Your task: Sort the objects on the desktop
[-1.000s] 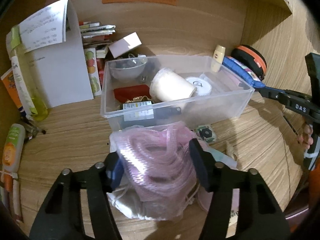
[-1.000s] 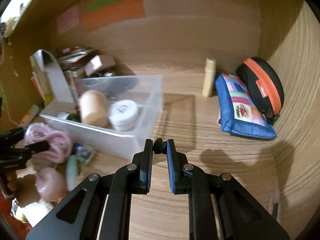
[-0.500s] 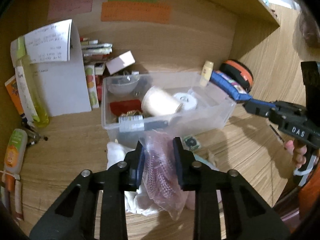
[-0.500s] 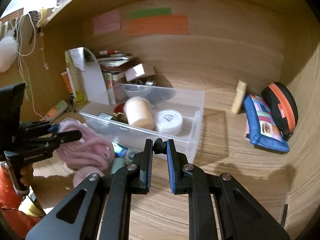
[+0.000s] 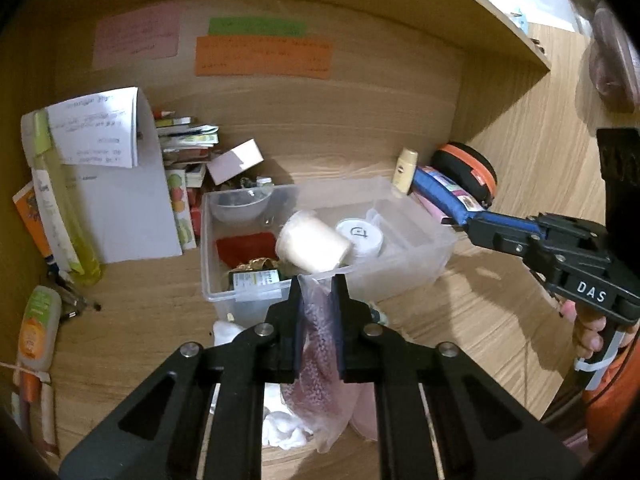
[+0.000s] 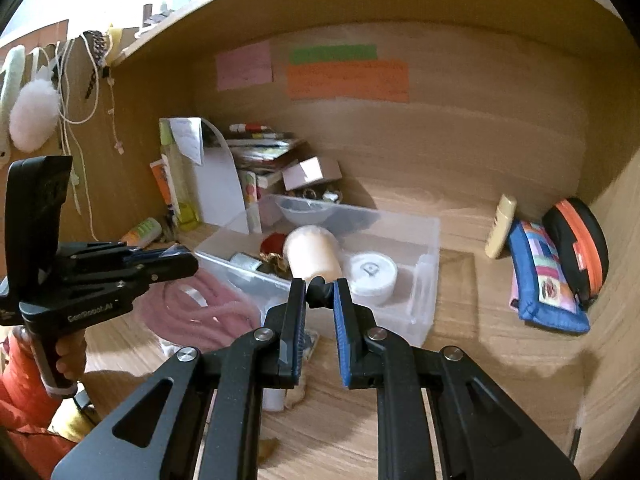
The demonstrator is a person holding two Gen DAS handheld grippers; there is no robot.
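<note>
My left gripper [image 5: 319, 286] is shut on a clear plastic bag of pink coiled cord [image 5: 320, 356] and holds it lifted in front of the clear plastic bin [image 5: 420, 268]. The bag also hangs below that gripper in the right wrist view [image 6: 200, 312]. The bin [image 6: 424, 280] holds a cream roll [image 5: 312, 246], a white round tin [image 5: 360, 236], a clear bowl, a red item and a small bottle. My right gripper [image 6: 320, 290] is shut on a small dark object [image 6: 319, 294] and hovers right of the bin; it also shows in the left wrist view [image 5: 452, 222].
A white paper stand [image 5: 120, 200], a yellow bottle [image 5: 60, 216] and stacked books [image 5: 188, 140] stand at the back left. A cream tube [image 6: 500, 226], a blue patchwork pouch [image 6: 548, 280] and a black-orange case [image 6: 580, 240] lie at the right. White cloth [image 5: 280, 428] lies below the bag.
My left gripper has closed on the pink cord bag and lifted it off the desk. Both grippers have pulled back from the bin, and the right one still grips its small dark object.
</note>
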